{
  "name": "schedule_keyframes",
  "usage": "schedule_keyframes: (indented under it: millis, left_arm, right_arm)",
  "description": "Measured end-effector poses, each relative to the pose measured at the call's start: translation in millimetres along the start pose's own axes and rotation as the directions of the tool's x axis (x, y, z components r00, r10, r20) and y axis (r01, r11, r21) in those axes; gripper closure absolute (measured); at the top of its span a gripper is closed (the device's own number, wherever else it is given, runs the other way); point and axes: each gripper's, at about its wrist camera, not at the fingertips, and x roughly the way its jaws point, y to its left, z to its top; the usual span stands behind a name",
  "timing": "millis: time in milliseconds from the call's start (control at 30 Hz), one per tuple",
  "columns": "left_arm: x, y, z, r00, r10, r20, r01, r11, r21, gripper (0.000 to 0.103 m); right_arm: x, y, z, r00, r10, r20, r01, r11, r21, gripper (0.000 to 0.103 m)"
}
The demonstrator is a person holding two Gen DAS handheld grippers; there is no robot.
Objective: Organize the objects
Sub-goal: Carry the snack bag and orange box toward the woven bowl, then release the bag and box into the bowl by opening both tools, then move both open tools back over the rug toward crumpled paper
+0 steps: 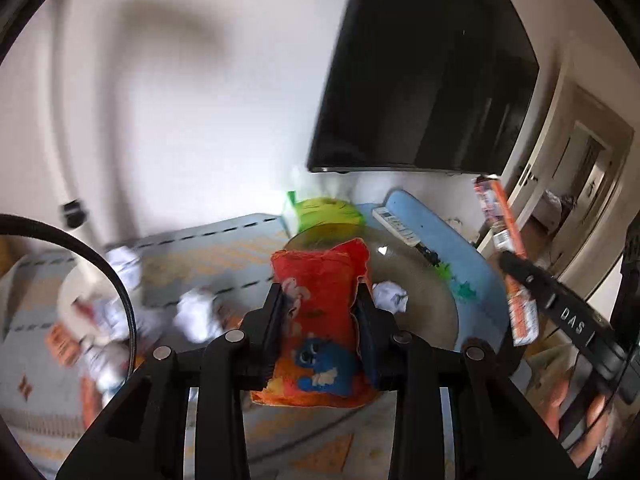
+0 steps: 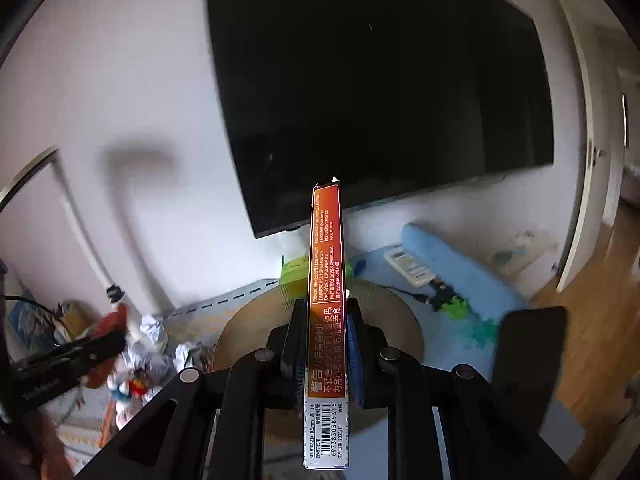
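Orange pouch (one); one slim box; two claws.

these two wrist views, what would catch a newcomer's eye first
The bright orange snack bag fills the middle of the left wrist view, clamped between the left gripper fingers. In the right wrist view a long narrow orange box stands up between the right gripper fingers. Behind both looms a big dark TV screen on the white wall, above a floor mat strewn with crumpled paper.
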Motion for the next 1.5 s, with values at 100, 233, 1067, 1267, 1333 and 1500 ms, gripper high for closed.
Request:
schedule_keyframes:
  millis: [100,233,1067,1267,1333,1500]
  left_arm:
    - [34.3,-17.9,10.3,0.999,-0.031,-0.019,0.032,0.998,0.052,0.072]
    - [68.2,-31.2,16.4,0.999,-0.035,-0.018,0.037,0.995,0.089,0.043]
    - [-128.4,-11.0,-51.2,0.981,0.091,0.171,-0.094,0.996,0.009,0.023]
    - [-160.0,34.2,-97.0,0.934,0.326,0.144,-0.324,0.945,-0.032,0.023]
    - [-164.5,48.5,-106.3,0.925,0.355,0.131,-0.352,0.935,-0.047,0.023]
    - [-171.9,91.2,-134.5,0.901,0.422,0.099,-0.413,0.905,-0.101,0.022]
  right_arm:
    - [32.2,-10.3,4.6,0.998,0.017,-0.06,-0.015,0.999,0.037,0.086]
    - [64.3,-18.3,2.6,0.994,0.02,-0.105,-0.013,0.998,0.063,0.079]
    - [-29.8,20.7,-30.7,0.977,0.168,-0.134,-0.174,0.984,-0.036,0.036]
    - [-38.5,50.7,-63.8,0.966,0.177,-0.188,-0.2,0.973,-0.115,0.036]
    - [-35.2,55.4,-73.2,0.961,0.182,-0.209,-0.207,0.973,-0.104,0.036]
    - [-12.5,61.5,-98.6,0.946,0.166,-0.278,-0.193,0.978,-0.075,0.036]
